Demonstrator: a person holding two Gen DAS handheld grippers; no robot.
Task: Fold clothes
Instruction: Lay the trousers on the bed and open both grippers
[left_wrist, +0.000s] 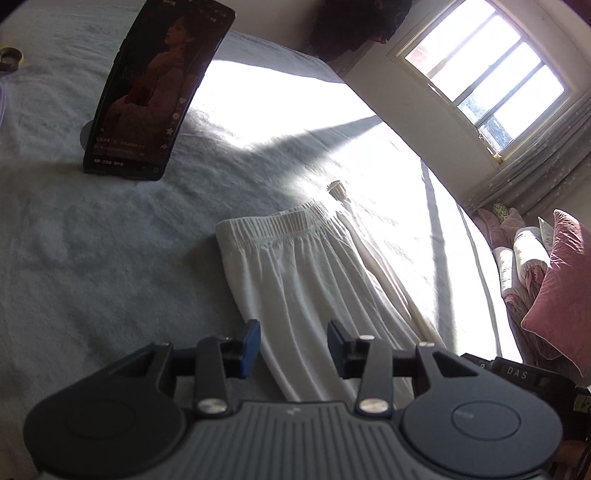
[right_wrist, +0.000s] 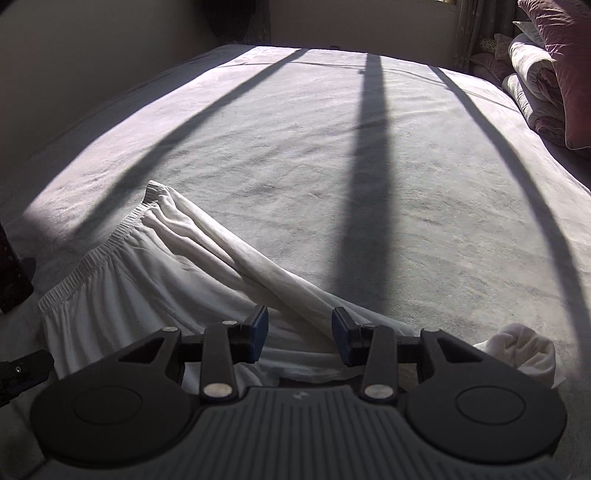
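Observation:
White trousers (left_wrist: 295, 273) with an elastic waistband lie on the grey bedsheet (left_wrist: 92, 240), folded lengthwise, waistband away from me. My left gripper (left_wrist: 293, 345) is open and empty, hovering over the trousers' lower part. In the right wrist view the trousers (right_wrist: 147, 280) lie at the lower left with a long leg fold (right_wrist: 258, 266) running diagonally. My right gripper (right_wrist: 300, 338) is open and empty, just above the leg fabric. A bunched white end of cloth (right_wrist: 524, 350) lies to the right of it.
A phone (left_wrist: 155, 88) stands propped on the bed at the far left, with a tape roll (left_wrist: 11, 57) beyond. Pink pillows and rolled bedding (left_wrist: 561, 288) are stacked at the right, also in the right wrist view (right_wrist: 546, 74). A window (left_wrist: 487, 74) casts bright sun and bar shadows.

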